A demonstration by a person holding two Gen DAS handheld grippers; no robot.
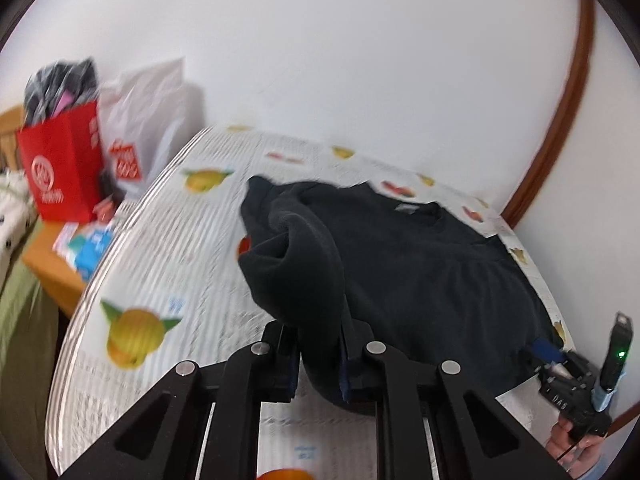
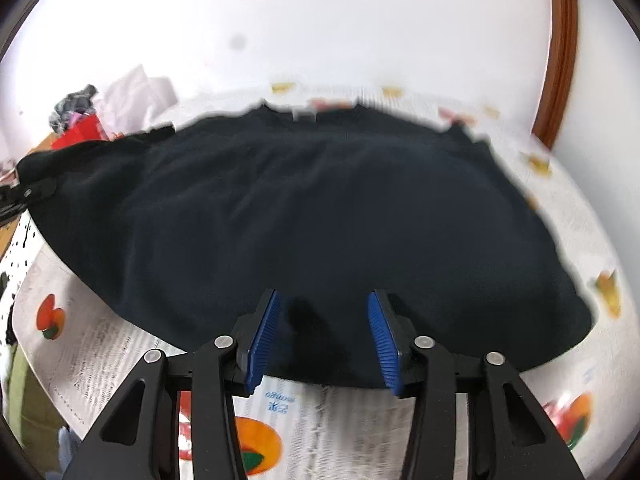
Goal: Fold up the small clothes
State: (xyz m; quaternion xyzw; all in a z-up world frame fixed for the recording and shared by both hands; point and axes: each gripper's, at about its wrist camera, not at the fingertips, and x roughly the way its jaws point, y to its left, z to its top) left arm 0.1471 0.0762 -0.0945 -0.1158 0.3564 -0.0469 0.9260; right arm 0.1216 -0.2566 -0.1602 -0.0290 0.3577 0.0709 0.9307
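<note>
My left gripper [image 1: 318, 354] pinches the shirt's [image 1: 420, 264] sleeve [image 1: 296, 264], lifted for folding; my right gripper [image 2: 324, 336] gapes empty over the hem. Next: carry the sleeve across.

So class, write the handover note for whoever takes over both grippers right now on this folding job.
Left gripper: shut on a bunched edge of the dark shirt, lifted off the table.
Right gripper: open, pads either side of the near hem, not pressing.
Shirt: mostly spread flat, collar toward the wall.
Done: one side picked up.
Left: likely close the right gripper on the hem, carry the fold across, smooth, finish folding.
</note>
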